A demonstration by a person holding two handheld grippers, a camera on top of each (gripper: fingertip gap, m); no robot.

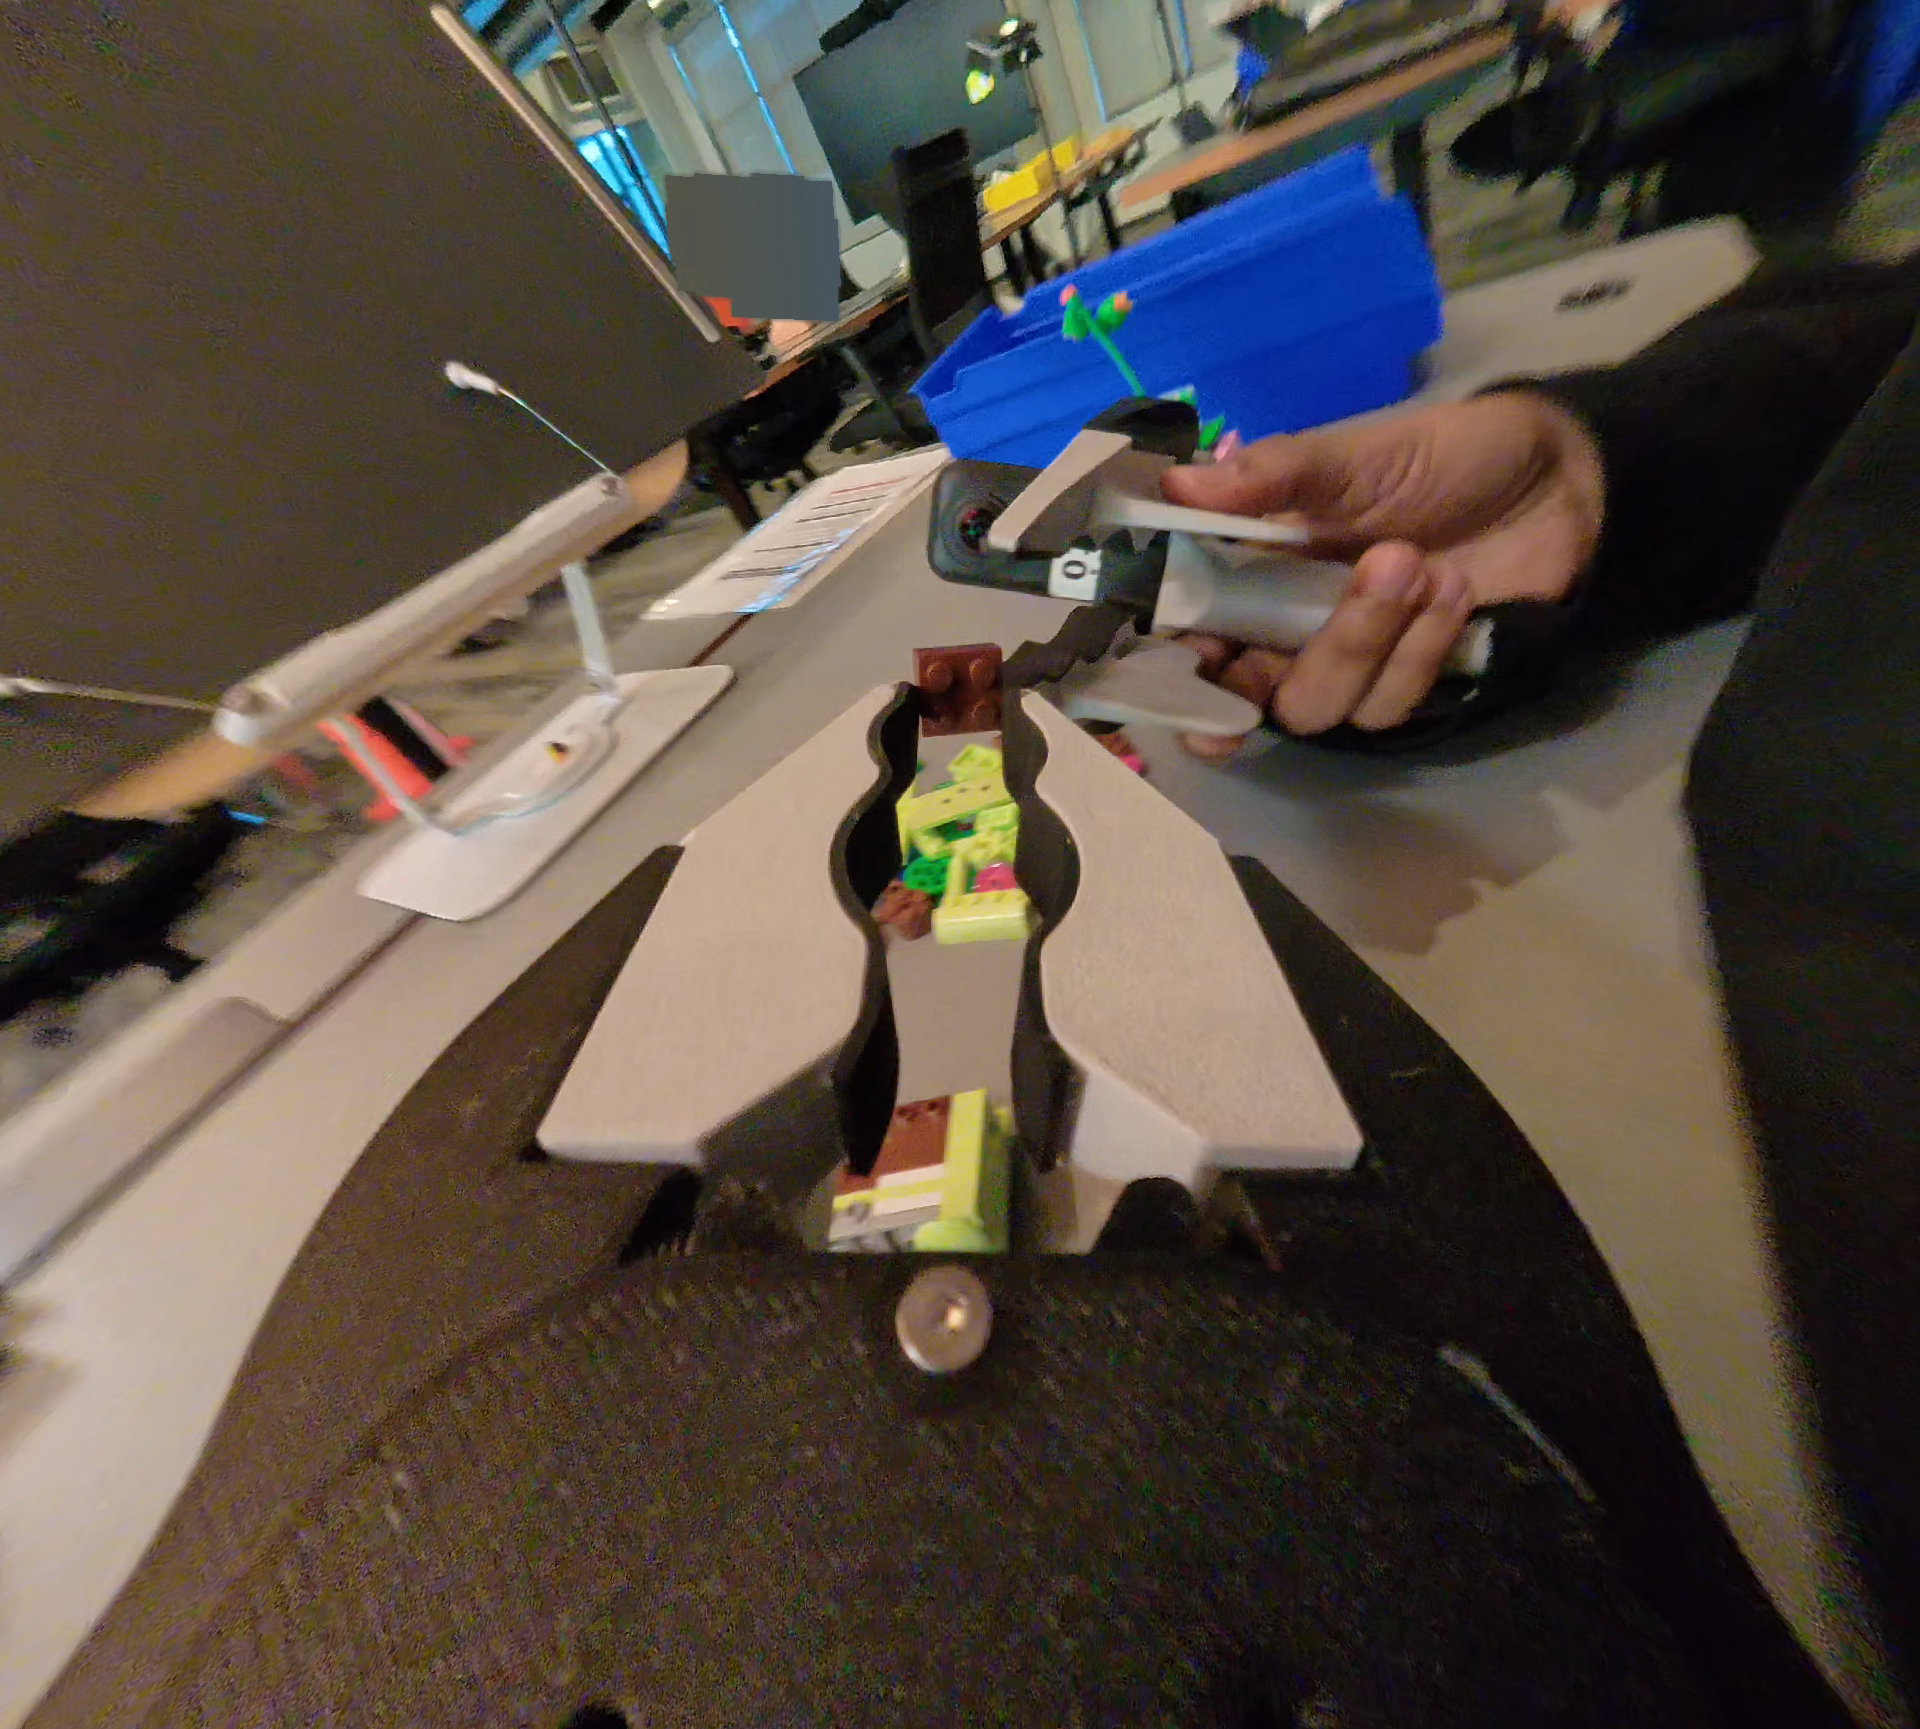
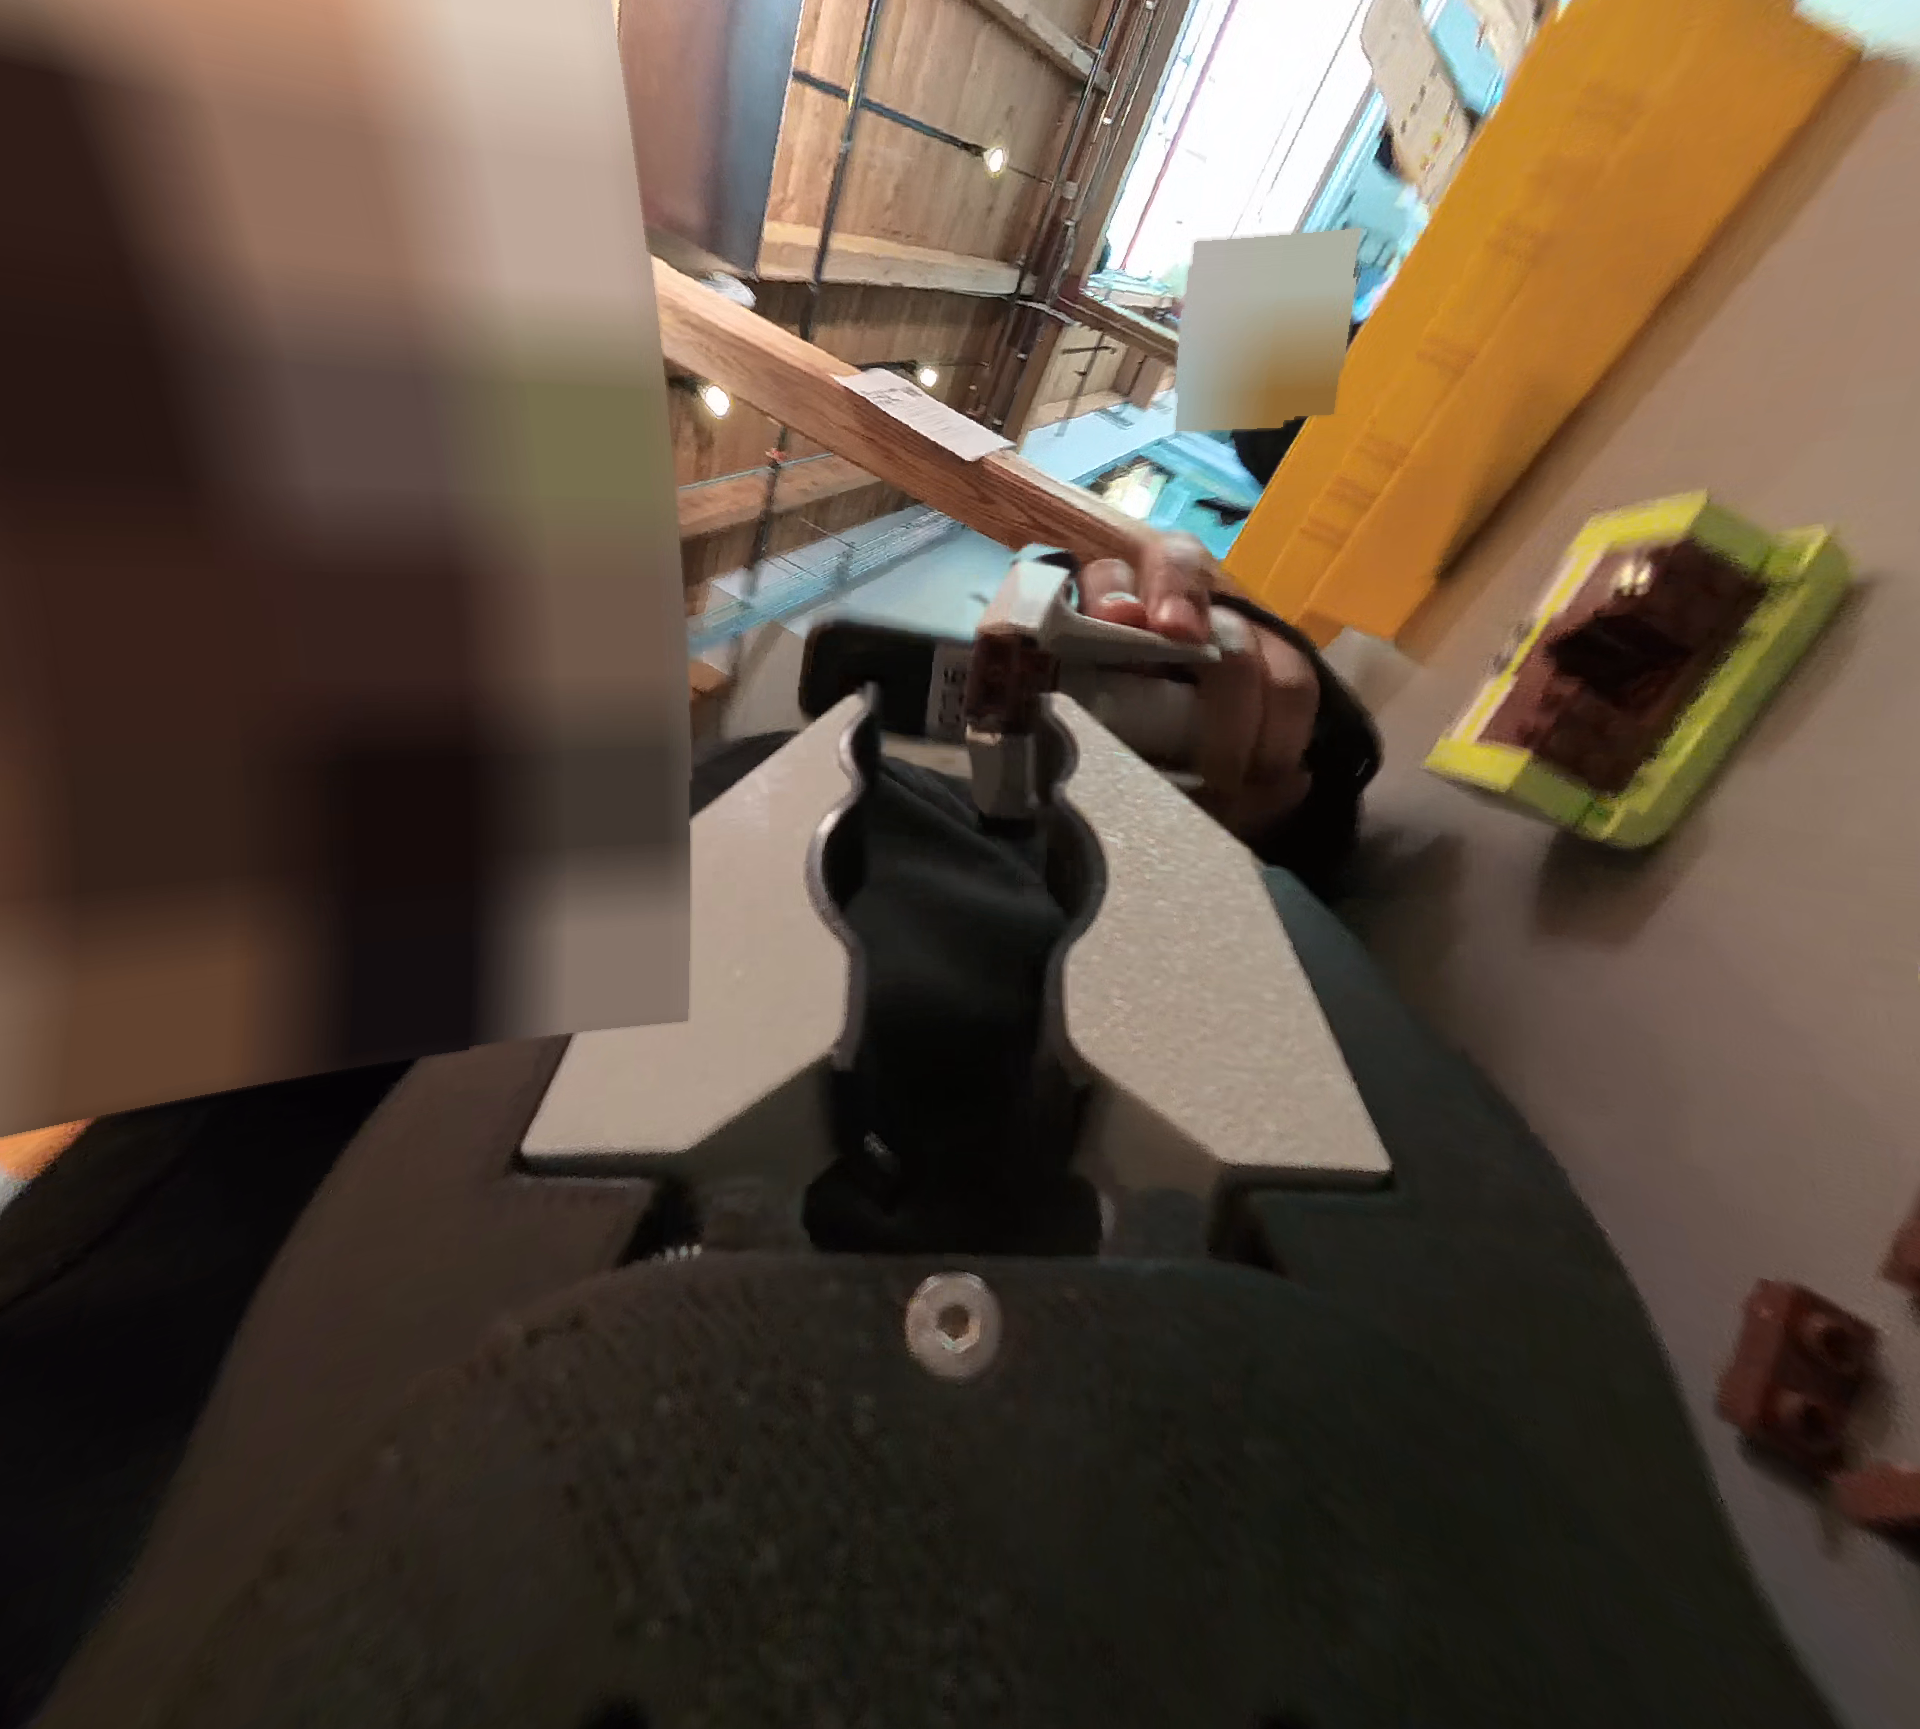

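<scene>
Tongs on the left (image 1: 958,703) are clenched on a brown brick (image 1: 958,688), which sits at their very tips, held by its two side walls with the studs facing the camera. Right tongs (image 2: 961,723) are parted and hold nothing; in the left view their black tips come close to the same brick from the right, but I cannot tell if they touch it. A hand (image 1: 1392,557) holds these right tongs.

The brick looks small, light and stiff, with smooth plastic sides, so I judge it can slip or turn if taken by a corner; the flat opposite walls are the best place.

Under the left tongs a heap of green bricks (image 1: 961,848) lies on the grey table (image 1: 1403,1004). A green-and-brown build (image 2: 1642,671) and a loose brown piece (image 2: 1797,1367) lie further to the right. A blue bin (image 1: 1247,308) stands behind.
</scene>
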